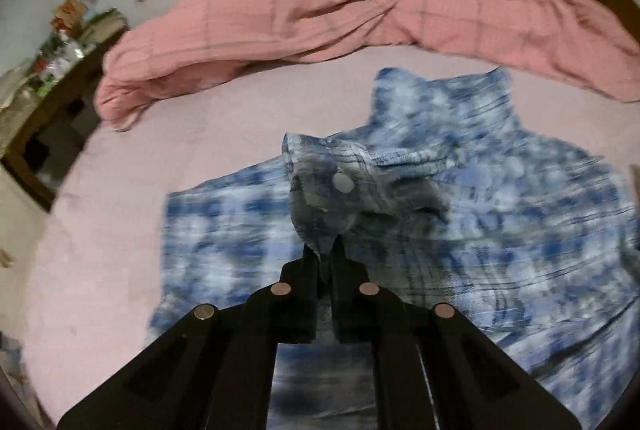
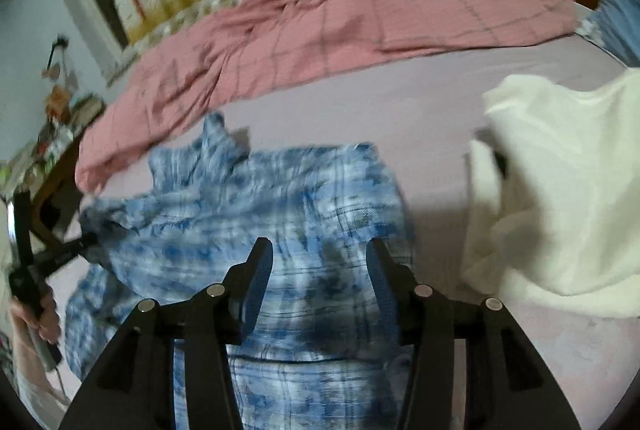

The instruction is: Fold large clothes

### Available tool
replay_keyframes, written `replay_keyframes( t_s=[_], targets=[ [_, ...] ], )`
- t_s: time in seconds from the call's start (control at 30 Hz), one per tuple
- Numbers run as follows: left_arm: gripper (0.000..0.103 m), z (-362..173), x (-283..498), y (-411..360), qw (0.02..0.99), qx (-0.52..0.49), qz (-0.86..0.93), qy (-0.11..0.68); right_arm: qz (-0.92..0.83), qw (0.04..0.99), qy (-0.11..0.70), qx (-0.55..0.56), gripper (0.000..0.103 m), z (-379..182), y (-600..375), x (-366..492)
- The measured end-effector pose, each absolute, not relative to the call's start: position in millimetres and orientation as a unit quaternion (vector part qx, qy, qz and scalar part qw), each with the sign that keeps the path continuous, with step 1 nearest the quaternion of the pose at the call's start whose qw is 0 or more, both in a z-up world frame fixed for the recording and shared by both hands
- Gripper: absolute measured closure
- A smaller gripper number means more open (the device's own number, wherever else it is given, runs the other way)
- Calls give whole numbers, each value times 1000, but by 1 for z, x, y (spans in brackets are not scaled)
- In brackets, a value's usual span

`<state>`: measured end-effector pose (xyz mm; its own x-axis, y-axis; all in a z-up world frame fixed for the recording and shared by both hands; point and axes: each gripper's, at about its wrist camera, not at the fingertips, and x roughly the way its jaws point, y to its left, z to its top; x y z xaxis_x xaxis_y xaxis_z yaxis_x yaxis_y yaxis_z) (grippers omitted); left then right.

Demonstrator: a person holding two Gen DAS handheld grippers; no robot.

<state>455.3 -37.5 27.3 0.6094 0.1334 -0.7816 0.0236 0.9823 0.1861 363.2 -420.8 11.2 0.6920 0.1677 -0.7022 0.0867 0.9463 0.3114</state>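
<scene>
While shirt [image 1: 460, 230] is spread rumpled on bed [image 1: 100, 270], folding is judged barely begun: no neat fold seen. One bunched part of cloth is pinched and lifted by left tool [image 1: 325, 250], jaws narrow on it. Right tool [image 2: 320, 262] is hung over shirt, jaws half wide, nothing held. White garment [image 2: 560, 190] lies just beside, unfolded. Pink blanket [image 1: 360, 2] heaped behind. Left: all folds, both garments.

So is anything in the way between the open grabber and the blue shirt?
No, nothing visible. The right gripper hangs open right over the blue shirt, with only air between. The white cloth lies off to the side, and the left gripper is already shut on a fold of the shirt.
</scene>
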Motion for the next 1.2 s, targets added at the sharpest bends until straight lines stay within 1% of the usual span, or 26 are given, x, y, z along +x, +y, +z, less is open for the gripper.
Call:
replay_keyframes(
  t_s=[0.1, 0.17, 0.27, 0.33, 0.43, 0.5, 0.53, 0.57, 0.6, 0.63, 0.67, 0.7, 0.73, 0.8, 0.83, 0.87, 0.93, 1.1, 1.2],
  targets=[
    [97, 9, 457, -29, 881, 95, 41, 461, 31, 892, 434, 122, 52, -8, -400, 378],
    [94, -6, 460, -27, 873, 91, 43, 477, 16, 882, 459, 104, 52, -20, -393, 388],
    [94, -24, 465, -23, 870, 90, 53, 482, 0, 869, 487, 91, 52, -38, -391, 401],
    [95, -29, 468, -17, 875, 90, 66, 472, -1, 870, 484, 93, 52, -37, -390, 401],
    [95, -33, 472, -6, 875, 72, 67, 474, 20, 883, 458, 103, 51, -23, -386, 393],
    [95, -33, 471, -4, 878, 64, 67, 470, 52, 886, 447, 114, 46, -16, -382, 388],
    [95, -33, 470, -4, 880, 64, 65, 467, 68, 885, 445, 114, 46, -14, -378, 387],
    [92, -33, 468, -5, 882, 68, 63, 462, 86, 884, 447, 107, 46, -13, -371, 385],
    [91, -34, 469, -6, 884, 70, 60, 459, 100, 883, 448, 98, 44, -12, -364, 384],
    [80, -36, 469, -5, 885, 74, 54, 457, 109, 882, 450, 86, 38, -13, -357, 382],
    [64, -36, 468, -5, 887, 74, 54, 453, 119, 879, 457, 64, 36, -15, -345, 381],
    [58, -32, 465, -5, 895, 71, 49, 437, 121, 878, 461, 50, 35, -16, -338, 380],
    [53, -28, 462, -4, 904, 68, 42, 420, 122, 875, 468, 32, 35, -19, -327, 381],
    [48, -18, 458, -5, 918, 61, 43, 390, 126, 868, 480, 21, 35, -27, -314, 385],
    [42, -14, 458, -4, 922, 53, 42, 381, 128, 861, 492, 20, 35, -33, -309, 389],
    [39, -11, 459, -3, 924, 41, 38, 378, 117, 857, 502, 11, 34, -40, -304, 392],
    [39, -8, 466, -1, 923, 15, 34, 382, 103, 860, 499, -19, 30, -45, -294, 395],
    [39, -33, 487, -6, 909, 6, 61, 413, 94, 863, 494, -54, 30, -36, -283, 383],
    [35, -48, 496, 2, 902, -19, 52, 428, 40, 900, 433, -27, 30, -19, -294, 386]
  ],
)
